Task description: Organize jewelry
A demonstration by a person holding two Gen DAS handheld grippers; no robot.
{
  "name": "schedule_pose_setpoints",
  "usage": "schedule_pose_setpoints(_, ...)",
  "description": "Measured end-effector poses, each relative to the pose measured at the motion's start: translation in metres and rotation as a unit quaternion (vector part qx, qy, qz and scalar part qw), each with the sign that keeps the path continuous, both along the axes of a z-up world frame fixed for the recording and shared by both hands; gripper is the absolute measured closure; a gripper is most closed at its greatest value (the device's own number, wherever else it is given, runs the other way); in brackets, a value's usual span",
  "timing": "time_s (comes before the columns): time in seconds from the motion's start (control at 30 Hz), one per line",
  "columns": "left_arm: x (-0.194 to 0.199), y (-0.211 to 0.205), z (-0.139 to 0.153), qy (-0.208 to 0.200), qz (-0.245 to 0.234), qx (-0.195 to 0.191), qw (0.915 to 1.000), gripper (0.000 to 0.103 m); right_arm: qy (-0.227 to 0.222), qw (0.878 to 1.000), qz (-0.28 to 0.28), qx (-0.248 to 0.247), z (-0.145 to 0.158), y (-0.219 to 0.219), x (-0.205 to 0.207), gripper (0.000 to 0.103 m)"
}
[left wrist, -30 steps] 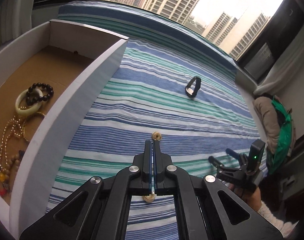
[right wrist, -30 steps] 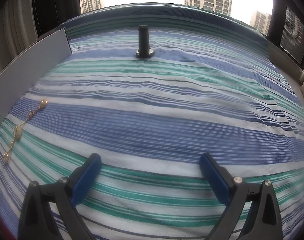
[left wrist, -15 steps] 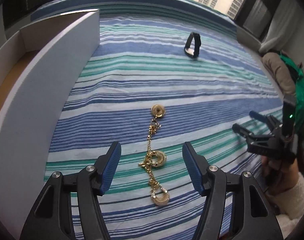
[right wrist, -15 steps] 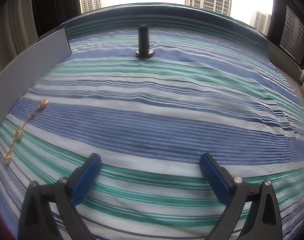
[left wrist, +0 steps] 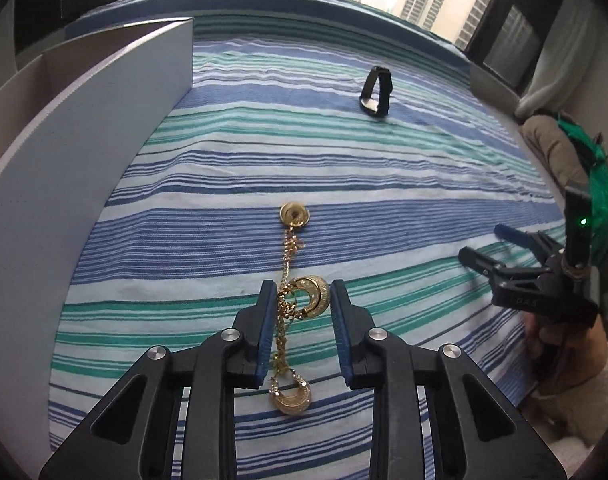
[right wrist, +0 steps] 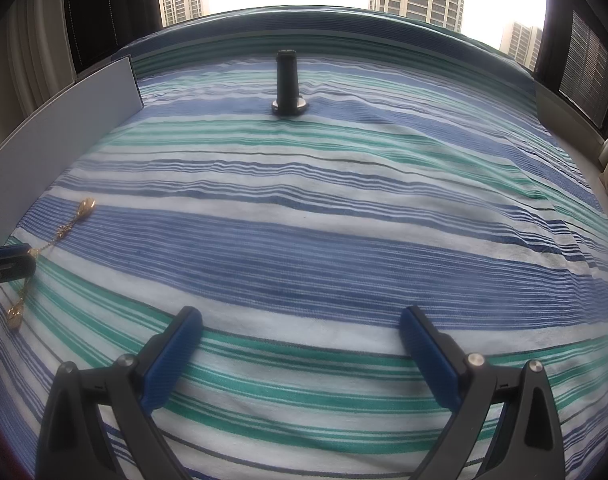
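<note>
Closing in on the gold chain, the left gripper is straddling it where it is lying stretched out on the striped bedspread; the jaws have just been narrowing, with the middle crescent charm and a run of links sitting between the blue pads, and the left pad looks to be brushing the links while a gap is showing on the right, so the claw is reading as not yet clenched on anything. Coming down at a slant along the chain's length is probably letting the pads catch the bulky charm rather than the thin links, which would slip through. The round disc end is lying farther ahead and the second crescent is lying nearer, under the gripper body, so both ends will likely be dangling once the piece is lifted. The white box wall is standing just to the left, and its closeness suggests it is the place where the jewelry is being gathered, though its inside is hidden from here. The right gripper is hovering low over bare cloth with its jaws spread wide and nothing between them, seemingly waiting its turn. A black watch is standing on its side far up the bed, well apart from both grippers, likely the next piece to collect.
</note>
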State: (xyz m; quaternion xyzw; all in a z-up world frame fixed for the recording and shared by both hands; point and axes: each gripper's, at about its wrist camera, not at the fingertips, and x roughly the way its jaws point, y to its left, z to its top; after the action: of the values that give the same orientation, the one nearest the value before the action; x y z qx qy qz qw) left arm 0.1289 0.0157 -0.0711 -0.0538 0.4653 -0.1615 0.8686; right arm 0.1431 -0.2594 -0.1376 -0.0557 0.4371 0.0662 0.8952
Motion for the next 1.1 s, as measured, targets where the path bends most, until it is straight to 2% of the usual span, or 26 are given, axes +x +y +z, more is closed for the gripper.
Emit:
schedule_pose_setpoints(0.07, -0.009, 0.008, 0.021, -0.016, 0.006, -0.024, 0.9996, 0.077, 0.043, 0.999, -0.003, 0.019, 0.008, -0.006, 0.005, 0.002)
schedule_pose_setpoints(0.1, -0.014, 0.011, 0.033, -0.026, 0.008, -0.032, 0.9991, 0.077, 0.059, 0.997, -0.004, 0.058, 0.017, -0.012, 0.009, 0.002)
schedule_pose_setpoints(0.17, -0.021, 0.017, 0.052, -0.045, 0.011, -0.045, 0.9979, 0.077, 0.053, 0.990, -0.013, 0.130, 0.045, -0.027, 0.022, 0.002)
schedule_pose_setpoints(0.27, -0.031, 0.025, 0.075, -0.064, 0.018, -0.066, 0.9957, 0.077, 0.016, 0.987, -0.040, 0.156, 0.087, -0.038, 0.061, 0.002)
schedule_pose_setpoints(0.33, -0.036, 0.030, 0.084, -0.069, 0.028, -0.074, 0.9944, 0.077, -0.001, 0.989, -0.028, 0.147, 0.101, -0.030, 0.096, 0.002)
schedule_pose_setpoints(0.37, -0.038, 0.032, 0.088, -0.071, 0.031, -0.076, 0.9941, 0.077, 0.006, 0.990, -0.014, 0.138, 0.100, -0.021, 0.116, 0.002)
schedule_pose_setpoints(0.43, -0.044, 0.037, 0.093, -0.078, 0.036, -0.073, 0.9937, 0.077, 0.020, 0.993, 0.007, 0.113, 0.090, -0.001, 0.155, 0.002)
schedule_pose_setpoints(0.57, -0.056, 0.048, 0.099, -0.078, 0.048, -0.075, 0.9930, 0.077, 0.000, 0.999, 0.015, 0.044, 0.068, 0.037, 0.201, 0.003)
schedule_pose_setpoints(0.6, -0.059, 0.050, 0.100, -0.077, 0.050, -0.074, 0.9930, 0.077, -0.014, 1.000, 0.015, 0.022, 0.065, 0.044, 0.206, 0.009)
schedule_pose_setpoints(0.63, -0.062, 0.053, 0.102, -0.077, 0.053, -0.074, 0.9929, 0.077, -0.023, 1.000, 0.017, 0.008, 0.063, 0.048, 0.210, 0.019)
schedule_pose_setpoints(0.67, -0.064, 0.056, 0.103, -0.078, 0.055, -0.075, 0.9926, 0.077, -0.020, 1.000, 0.020, 0.004, 0.062, 0.048, 0.215, 0.058)
schedule_pose_setpoints(0.7, -0.066, 0.060, 0.106, -0.078, 0.058, -0.076, 0.9923, 0.077, -0.015, 1.000, 0.017, 0.009, 0.063, 0.046, 0.217, 0.084)
schedule_pose_setpoints(0.77, -0.071, 0.070, 0.112, -0.079, 0.064, -0.087, 0.9910, 0.077, -0.023, 0.999, 0.009, 0.023, 0.075, 0.039, 0.212, 0.085)
schedule_pose_setpoints(0.87, -0.076, 0.090, 0.125, -0.083, 0.074, -0.107, 0.9880, 0.077, -0.045, 0.997, 0.030, 0.047, 0.107, 0.035, 0.191, 0.085)
schedule_pose_setpoints(1.0, -0.082, 0.124, 0.152, -0.099, 0.097, -0.126, 0.9823, 0.077, -0.068, 0.993, 0.079, 0.063, 0.155, 0.051, 0.163, 0.085)
schedule_pose_setpoints(1.1, -0.088, 0.154, 0.175, -0.125, 0.128, -0.121, 0.9763, 0.077, -0.085, 0.985, 0.124, 0.082, 0.187, 0.075, 0.146, 0.085)
